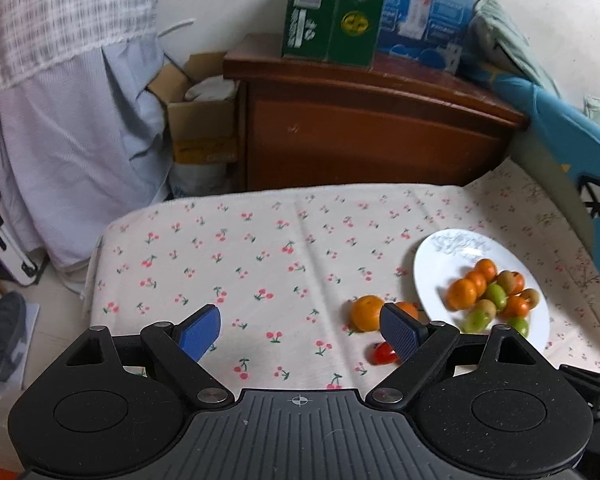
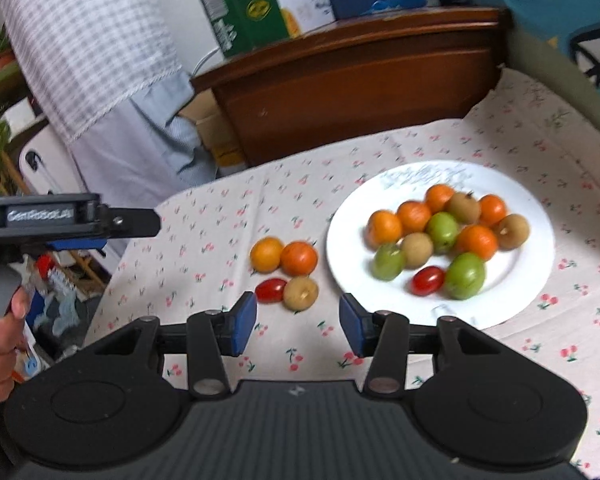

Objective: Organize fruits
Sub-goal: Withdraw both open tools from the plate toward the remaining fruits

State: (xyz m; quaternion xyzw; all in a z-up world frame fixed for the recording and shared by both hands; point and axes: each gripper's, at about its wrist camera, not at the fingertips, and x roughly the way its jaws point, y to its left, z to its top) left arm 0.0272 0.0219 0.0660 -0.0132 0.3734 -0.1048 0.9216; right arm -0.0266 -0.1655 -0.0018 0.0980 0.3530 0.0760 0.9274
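**Four fruits left off the plate**

Most fruit sits on the white plate (image 2: 440,312). Four wait on the counter (image 2: 204,216) just beside it: two oranges (image 2: 283,255), a cherry tomato (image 2: 271,289), a brown fruit (image 2: 301,293). Right tool (image 2: 298,324) hangs released, empty; left tool (image 1: 300,332) gapes, empty too.

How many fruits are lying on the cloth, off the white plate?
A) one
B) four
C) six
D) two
B: the right wrist view shows two oranges, a red tomato and a brownish fruit clustered on the tablecloth beside the plate.
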